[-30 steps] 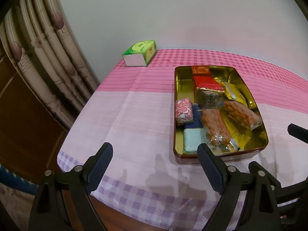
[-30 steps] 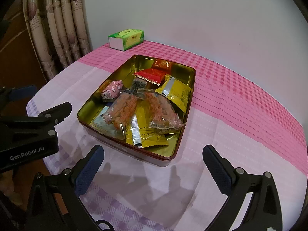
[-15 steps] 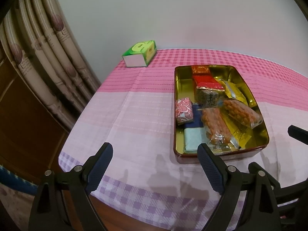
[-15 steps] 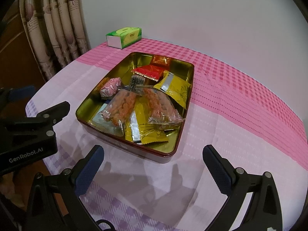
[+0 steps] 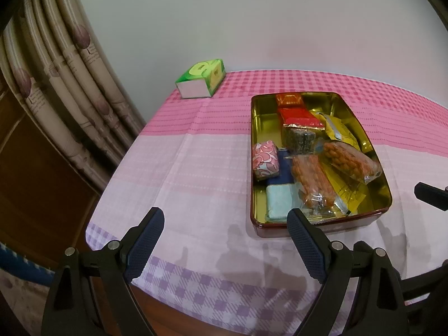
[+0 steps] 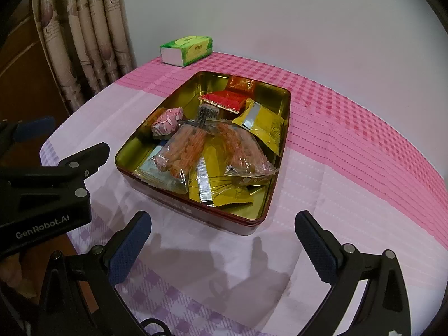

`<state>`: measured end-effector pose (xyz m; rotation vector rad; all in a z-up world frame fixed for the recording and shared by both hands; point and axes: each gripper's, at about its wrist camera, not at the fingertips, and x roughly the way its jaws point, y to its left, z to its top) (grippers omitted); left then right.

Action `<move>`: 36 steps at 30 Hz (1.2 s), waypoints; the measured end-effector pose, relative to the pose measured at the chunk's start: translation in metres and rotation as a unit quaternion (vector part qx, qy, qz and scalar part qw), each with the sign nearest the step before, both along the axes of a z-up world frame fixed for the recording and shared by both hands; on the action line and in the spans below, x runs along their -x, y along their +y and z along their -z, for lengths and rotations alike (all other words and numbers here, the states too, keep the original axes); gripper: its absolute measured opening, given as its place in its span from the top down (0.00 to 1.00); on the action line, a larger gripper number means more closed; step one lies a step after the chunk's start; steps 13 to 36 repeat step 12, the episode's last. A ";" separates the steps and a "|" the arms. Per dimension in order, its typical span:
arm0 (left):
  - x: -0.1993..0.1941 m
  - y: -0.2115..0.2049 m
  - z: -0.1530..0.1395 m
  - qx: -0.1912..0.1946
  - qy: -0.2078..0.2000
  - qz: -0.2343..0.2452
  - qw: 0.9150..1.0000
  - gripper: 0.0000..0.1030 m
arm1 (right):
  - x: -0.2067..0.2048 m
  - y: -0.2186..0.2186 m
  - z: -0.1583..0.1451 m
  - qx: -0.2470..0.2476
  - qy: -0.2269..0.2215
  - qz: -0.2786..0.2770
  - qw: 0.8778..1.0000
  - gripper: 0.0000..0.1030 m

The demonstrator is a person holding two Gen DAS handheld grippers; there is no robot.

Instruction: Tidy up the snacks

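A gold-lined tin (image 5: 259,114) (image 6: 282,151) with a dark red outside sits on the pink checked tablecloth and holds several wrapped snacks: two clear bags of orange crackers (image 5: 310,179) (image 6: 184,151), yellow foil packets (image 6: 263,123), a red packet (image 5: 298,114), a pink patterned sweet (image 5: 264,159) (image 6: 168,121) and a pale blue packet (image 5: 280,201). My left gripper (image 5: 225,224) hovers open over the cloth, just in front and left of the tin. My right gripper (image 6: 224,228) stands open before the tin's near corner. Neither holds anything.
A green tissue box (image 5: 201,81) (image 6: 187,49) lies at the table's far corner by the wall. Patterned curtains (image 5: 70,84) hang to the left. The table's edge (image 5: 168,299) runs close below the left gripper. The left gripper's body (image 6: 47,184) shows left in the right wrist view.
The tin sits slightly lower and nearer in the right wrist view. Both grippers keep the same wide opening, and nothing was picked up.
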<state>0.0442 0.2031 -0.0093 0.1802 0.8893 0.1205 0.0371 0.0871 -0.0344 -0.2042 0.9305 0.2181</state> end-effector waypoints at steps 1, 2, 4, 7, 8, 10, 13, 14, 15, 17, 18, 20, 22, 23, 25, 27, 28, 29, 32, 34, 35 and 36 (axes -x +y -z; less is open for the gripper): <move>0.000 0.000 0.000 0.000 0.000 0.001 1.000 0.13 | 0.000 0.000 0.000 0.000 0.001 0.000 1.000 0.01; 0.000 0.000 0.001 0.000 0.000 0.002 1.000 0.13 | 0.000 0.000 0.000 0.000 0.001 0.000 1.000 0.01; -0.001 -0.001 0.002 0.000 0.001 0.003 1.000 0.13 | 0.000 0.001 0.001 0.000 0.002 -0.001 1.000 0.01; 0.000 -0.001 0.002 0.000 -0.002 0.005 1.000 0.13 | 0.000 0.001 0.002 0.000 0.003 -0.001 1.000 0.01; 0.000 -0.001 0.002 -0.001 -0.003 0.005 1.000 0.13 | -0.001 0.001 0.003 0.000 0.004 -0.001 1.000 0.01; 0.001 -0.002 0.002 -0.004 -0.004 0.006 1.000 0.13 | 0.000 0.001 0.003 -0.002 0.005 -0.001 1.000 0.01; 0.001 -0.002 0.002 -0.003 -0.003 0.006 1.000 0.13 | 0.000 0.001 0.004 -0.001 0.005 -0.002 1.000 0.01; 0.001 -0.002 0.002 -0.003 -0.003 0.006 1.000 0.13 | 0.000 0.001 0.004 -0.001 0.005 -0.002 1.000 0.01; 0.001 -0.002 0.002 -0.003 -0.003 0.006 1.000 0.13 | 0.000 0.001 0.004 -0.001 0.005 -0.002 1.000 0.01; 0.001 -0.002 0.002 -0.003 -0.003 0.006 1.000 0.13 | 0.000 0.001 0.004 -0.001 0.005 -0.002 1.000 0.01; 0.001 -0.002 0.002 -0.003 -0.003 0.006 1.000 0.13 | 0.000 0.001 0.004 -0.001 0.005 -0.002 1.000 0.01; 0.001 -0.002 0.002 -0.003 -0.003 0.006 1.000 0.13 | 0.000 0.001 0.004 -0.001 0.005 -0.002 1.000 0.01; 0.001 -0.002 0.002 -0.003 -0.003 0.006 1.000 0.13 | 0.000 0.001 0.004 -0.001 0.005 -0.002 1.000 0.01; 0.001 -0.002 0.002 -0.003 -0.003 0.006 1.000 0.13 | 0.000 0.001 0.004 -0.001 0.005 -0.002 1.000 0.01; 0.001 -0.002 0.002 -0.003 -0.003 0.006 1.000 0.13 | 0.000 0.001 0.004 -0.001 0.005 -0.002 1.000 0.01; 0.001 -0.002 0.002 -0.003 -0.003 0.006 1.000 0.13 | 0.000 0.001 0.004 -0.001 0.005 -0.002 1.000 0.01; 0.001 -0.002 0.002 -0.003 -0.003 0.006 1.000 0.13 | 0.000 0.001 0.004 -0.001 0.005 -0.002 1.000 0.01; 0.001 -0.002 0.002 -0.003 -0.003 0.006 1.000 0.13 | 0.000 0.001 0.004 -0.001 0.005 -0.002 1.000 0.01; 0.001 -0.002 0.002 -0.003 -0.003 0.006 1.000 0.13 | 0.000 0.001 0.004 -0.001 0.005 -0.002 1.000 0.01; 0.001 -0.002 0.002 -0.003 -0.003 0.006 1.000 0.13 | 0.000 0.001 0.004 -0.001 0.005 -0.002 1.000 0.01; 0.001 -0.002 0.002 -0.003 -0.003 0.006 1.000 0.13 | 0.000 0.001 0.004 -0.001 0.005 -0.002 1.000 0.01; 0.001 -0.002 0.002 -0.003 -0.003 0.006 1.000 0.13 | 0.000 0.001 0.004 -0.001 0.005 -0.002 1.000 0.01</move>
